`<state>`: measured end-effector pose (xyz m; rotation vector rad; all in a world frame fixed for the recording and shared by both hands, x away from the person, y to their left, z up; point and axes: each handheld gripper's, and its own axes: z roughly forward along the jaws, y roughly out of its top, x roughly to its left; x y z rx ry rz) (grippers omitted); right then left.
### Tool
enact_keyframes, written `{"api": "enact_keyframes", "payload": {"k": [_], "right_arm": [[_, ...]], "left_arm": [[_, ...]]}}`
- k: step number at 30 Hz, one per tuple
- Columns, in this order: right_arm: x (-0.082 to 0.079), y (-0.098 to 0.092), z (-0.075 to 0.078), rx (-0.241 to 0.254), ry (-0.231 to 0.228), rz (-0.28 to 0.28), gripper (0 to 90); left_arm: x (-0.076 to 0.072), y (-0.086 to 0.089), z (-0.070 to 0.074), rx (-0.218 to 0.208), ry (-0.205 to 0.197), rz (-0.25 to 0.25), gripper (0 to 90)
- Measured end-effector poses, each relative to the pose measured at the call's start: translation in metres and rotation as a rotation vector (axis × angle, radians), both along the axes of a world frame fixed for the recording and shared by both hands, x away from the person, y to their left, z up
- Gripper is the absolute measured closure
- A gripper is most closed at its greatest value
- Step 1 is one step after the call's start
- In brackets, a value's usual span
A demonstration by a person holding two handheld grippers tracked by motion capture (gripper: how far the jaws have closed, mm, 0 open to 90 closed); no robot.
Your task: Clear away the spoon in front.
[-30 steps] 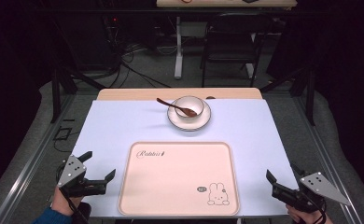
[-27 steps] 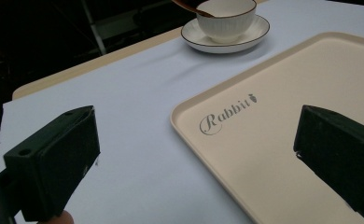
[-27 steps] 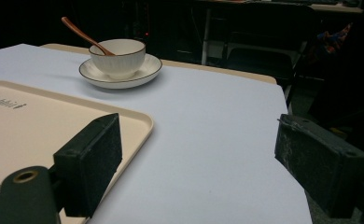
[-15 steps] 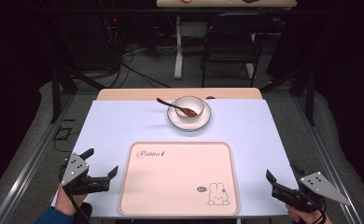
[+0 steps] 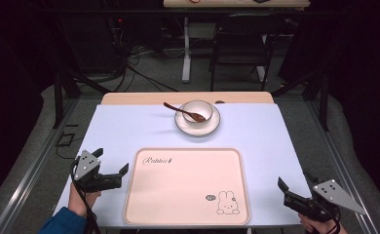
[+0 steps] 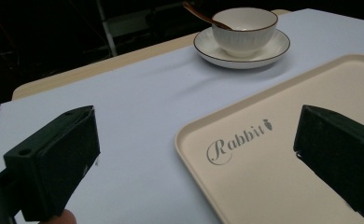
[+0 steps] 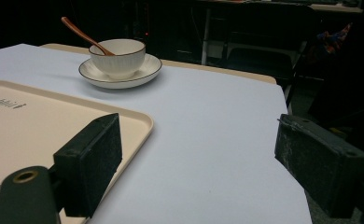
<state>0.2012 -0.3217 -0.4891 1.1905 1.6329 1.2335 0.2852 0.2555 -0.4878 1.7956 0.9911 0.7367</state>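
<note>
**Both grippers poised at the tray's flanks, nothing grasped**

High view: Beige tray (image 5: pixel 188 185) lying flat on the pale-blue counter (image 5: pixel 129 126), near the person's edge, rabbit print at its near right corner. Left gripper (image 5: pixel 111 174) just beside the tray's left rim, fingers spread and turned toward it, holding nothing. Right gripper (image 5: pixel 291 191) off the tray's right side, a little apart from the rim, fingers likewise released. Placed symmetrically, seemingly to take the tray from both sides at once. Farther back, near the counter's far edge, a white bowl (image 5: pixel 198 111) on a saucer (image 5: pixel 198 124) with a wooden spoon (image 5: pixel 178 109) resting inside, handle leaning out to the left; well apart from the tray.

Left gripper view: Two black fingers (image 6: pixel 54 158) wide apart, the tray's rounded corner and "Rabbit" lettering (image 6: pixel 238 140) between them. One finger over bare counter, the other above the tray's surface, so straddling the rim but not yet closed on it. Bowl and saucer beyond, untouched.

Right gripper view: Fingers (image 7: pixel 91 158) open and empty. Left-hand finger over the tray's corner (image 7: pixel 138 121), the other out over bare counter. Probably the start of the job, with approach done and grip still to come.
</note>
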Motion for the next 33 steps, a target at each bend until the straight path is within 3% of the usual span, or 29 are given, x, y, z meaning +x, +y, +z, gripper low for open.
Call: {"api": "enact_keyframes", "payload": {"k": [4,18,33], "right_arm": [[0.000,0.000,0.000,-0.002,0.001,0.001,14.1],[0.000,0.000,0.000,-0.003,0.001,0.001,14.1],[0.000,0.000,0.000,-0.003,0.003,0.001,14.1]], "left_arm": [[0.005,-0.003,0.000,0.007,0.004,0.005,0.2],[0.025,-0.025,0.001,0.024,-0.005,-0.060,0.2],[0.046,-0.045,0.002,0.017,0.000,-0.056,0.2]]}}
